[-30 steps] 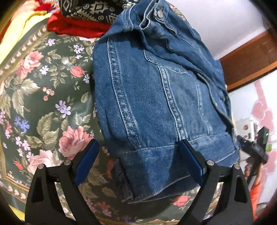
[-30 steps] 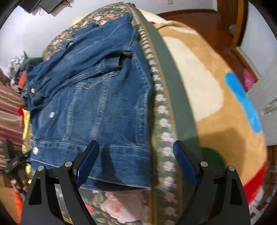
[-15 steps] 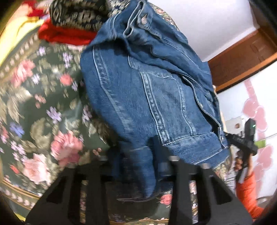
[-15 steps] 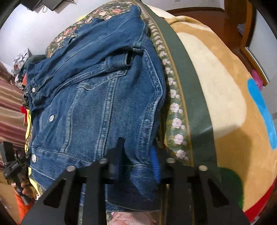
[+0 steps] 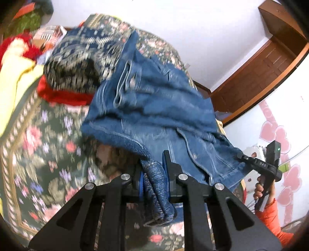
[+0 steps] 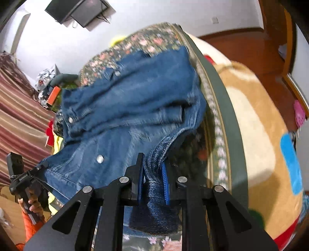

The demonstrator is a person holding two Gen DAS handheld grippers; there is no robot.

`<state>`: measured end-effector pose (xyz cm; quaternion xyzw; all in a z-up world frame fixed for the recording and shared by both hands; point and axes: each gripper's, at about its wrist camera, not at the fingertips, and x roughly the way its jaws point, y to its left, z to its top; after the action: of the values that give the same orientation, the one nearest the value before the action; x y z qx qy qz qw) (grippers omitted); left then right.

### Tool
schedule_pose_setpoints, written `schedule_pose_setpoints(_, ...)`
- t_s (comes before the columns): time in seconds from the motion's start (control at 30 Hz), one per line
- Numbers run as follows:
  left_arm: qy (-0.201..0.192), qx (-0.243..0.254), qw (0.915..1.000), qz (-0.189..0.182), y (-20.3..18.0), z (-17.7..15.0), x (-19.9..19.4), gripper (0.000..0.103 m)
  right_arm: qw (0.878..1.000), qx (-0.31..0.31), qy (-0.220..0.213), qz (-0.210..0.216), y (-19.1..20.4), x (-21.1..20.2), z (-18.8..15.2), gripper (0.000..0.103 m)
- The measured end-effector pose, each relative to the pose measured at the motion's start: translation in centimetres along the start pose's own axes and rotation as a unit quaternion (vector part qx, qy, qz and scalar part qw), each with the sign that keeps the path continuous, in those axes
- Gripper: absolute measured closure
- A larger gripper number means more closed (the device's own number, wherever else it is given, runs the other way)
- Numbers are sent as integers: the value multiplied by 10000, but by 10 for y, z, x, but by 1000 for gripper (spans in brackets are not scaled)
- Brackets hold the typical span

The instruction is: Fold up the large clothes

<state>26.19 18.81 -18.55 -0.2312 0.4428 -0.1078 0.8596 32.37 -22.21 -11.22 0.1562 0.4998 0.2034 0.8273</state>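
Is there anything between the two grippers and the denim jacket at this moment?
No. The left gripper and the right gripper have just closed directly on the hem of the denim jacket; only denim shows between the pads.

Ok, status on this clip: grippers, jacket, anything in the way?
Both grippers, left and right, just closed, pinching hem corners. Denim jacket lifting off floral blanket. Clothes pile beyond collar.

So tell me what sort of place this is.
Likely a bedroom at home: a bed under a floral cover, a wooden door, a wall-mounted TV, and clothes piled nearby.
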Motion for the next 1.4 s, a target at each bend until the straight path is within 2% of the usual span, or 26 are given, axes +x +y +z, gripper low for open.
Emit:
schedule_pose_setpoints(0.17,-271,219,9994,19,-13,36,-5,88,9988,-220,-423,-122,10,-12,31,88)
schedule_pose_setpoints(0.33,-566,140,9983,71,-11,75,-8,88,9964,-237,-793,-192,10,-15,67,88)
schedule_pose_setpoints(0.5,-551,-136,9983,102,2,115,9,88,9944,-100,-1032,-189,6,-9,103,88)
schedule_pose_setpoints(0.63,-490,-100,9981,351,7,143,32,88,9929,-52,-1163,-248,4,6,136,88)
schedule_pose_setpoints(0.87,-410,-165,9962,754,26,176,80,88,9938,137,-1040,-359,-8,53,166,88)
schedule_pose_setpoints(1.13,-401,543,9860,1522,25,175,130,85,9954,153,-500,-804,-31,113,172,88)
schedule_pose_setpoints(1.23,-350,843,9822,1640,20,171,136,79,9965,501,-250,-624,-48,128,166,87)
schedule_pose_setpoints(1.3,-295,926,9824,1596,18,170,137,65,9965,613,-229,-526,-53,128,163,84)
schedule_pose_setpoints(1.4,-163,998,9836,1492,12,169,135,51,9961,640,-129,-591,-53,122,160,84)
